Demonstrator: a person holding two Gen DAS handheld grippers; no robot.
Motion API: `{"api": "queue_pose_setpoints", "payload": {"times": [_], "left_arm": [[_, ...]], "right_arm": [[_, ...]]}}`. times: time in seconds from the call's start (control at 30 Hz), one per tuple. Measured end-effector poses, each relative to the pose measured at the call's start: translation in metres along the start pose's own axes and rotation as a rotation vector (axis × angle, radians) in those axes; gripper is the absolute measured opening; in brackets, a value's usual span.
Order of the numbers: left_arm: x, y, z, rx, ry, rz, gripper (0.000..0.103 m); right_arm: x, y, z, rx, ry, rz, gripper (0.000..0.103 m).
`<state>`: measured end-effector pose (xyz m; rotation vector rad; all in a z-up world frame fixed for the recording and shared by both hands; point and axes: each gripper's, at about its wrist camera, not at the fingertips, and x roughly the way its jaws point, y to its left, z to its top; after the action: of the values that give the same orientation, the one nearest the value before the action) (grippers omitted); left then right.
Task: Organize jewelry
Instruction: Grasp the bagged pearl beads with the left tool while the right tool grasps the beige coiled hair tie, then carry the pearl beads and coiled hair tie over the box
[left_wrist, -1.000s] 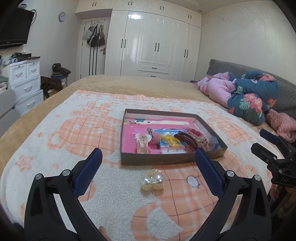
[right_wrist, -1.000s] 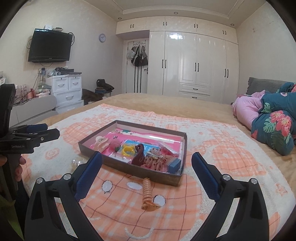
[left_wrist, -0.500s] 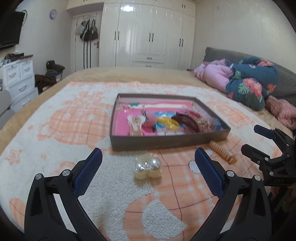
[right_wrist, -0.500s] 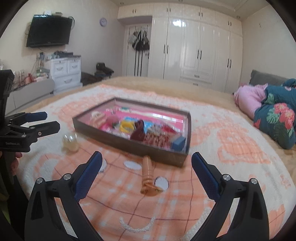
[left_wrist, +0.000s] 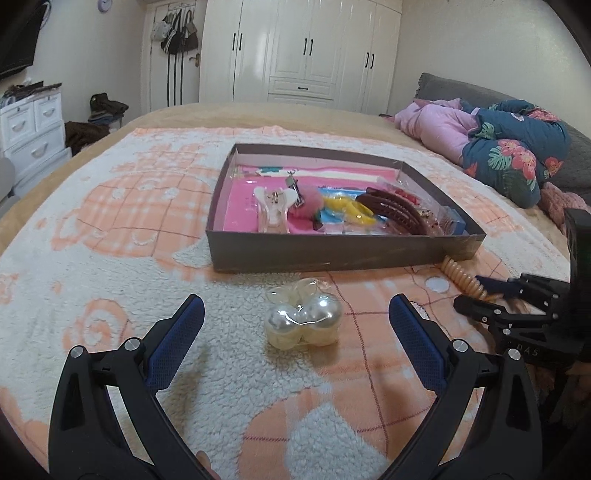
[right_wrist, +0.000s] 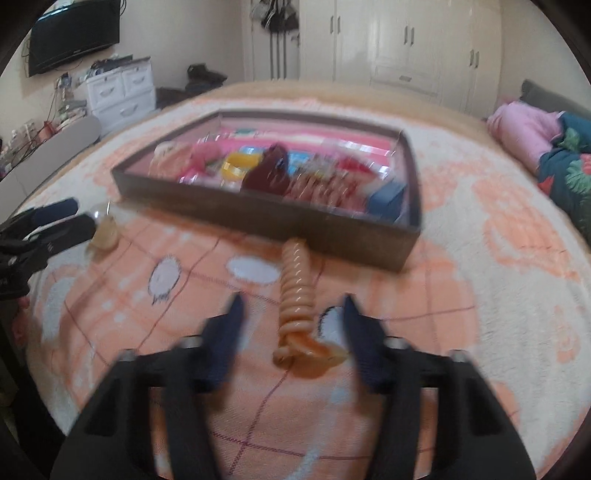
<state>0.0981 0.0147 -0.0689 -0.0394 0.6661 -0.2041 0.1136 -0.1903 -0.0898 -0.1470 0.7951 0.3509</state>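
A shallow dark box on the blanket holds several hair clips and jewelry pieces. A clear packet of large pearl beads lies in front of it, between the fingers of my open left gripper, untouched. A peach spiral hair tie lies by the box's front corner. My right gripper is open with its fingers on either side of the tie's near end, apart from it. The right wrist view is blurred. Each gripper shows in the other's view, the right and the left.
A white and orange fleece blanket covers the bed. Pink and blue floral bedding is piled at the far right. A white drawer unit and wardrobes stand beyond the bed.
Both grippers have dropped and moved forward. The left now straddles the pearl packet. The right has narrowed its opening around the spiral hair tie.
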Motion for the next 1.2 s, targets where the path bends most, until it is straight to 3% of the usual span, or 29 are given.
{"api": "queue_pose_setpoints", "payload": {"times": [0.23,0.3,0.33,0.4,0.43,0.83,1.2], "left_arm": [[0.016,0.003,-0.001,-0.025,0.053,-0.006,0.089],[0.018,0.004,-0.001,-0.028,0.064,-0.013,0.068],[0.019,0.003,-0.002,-0.026,0.072,-0.009,0.064],[0.019,0.002,-0.002,-0.011,0.077,-0.009,0.038],[0.019,0.001,-0.002,-0.005,0.076,-0.014,0.037],[-0.008,-0.007,0.007,0.015,0.034,-0.055,0.036],[-0.014,-0.019,0.042,0.024,-0.028,-0.085,0.036]], "right_arm": [[-0.012,0.019,-0.003,-0.061,-0.018,0.087,0.024],[-0.017,0.022,-0.003,-0.066,-0.028,0.108,0.024],[-0.019,0.023,-0.003,-0.067,-0.034,0.115,0.023],[-0.025,0.025,-0.002,-0.07,-0.049,0.129,0.023],[-0.027,0.025,-0.001,-0.071,-0.055,0.133,0.023],[-0.057,0.025,0.016,-0.05,-0.134,0.166,0.022],[-0.075,0.012,0.043,-0.046,-0.214,0.136,0.022]]}}
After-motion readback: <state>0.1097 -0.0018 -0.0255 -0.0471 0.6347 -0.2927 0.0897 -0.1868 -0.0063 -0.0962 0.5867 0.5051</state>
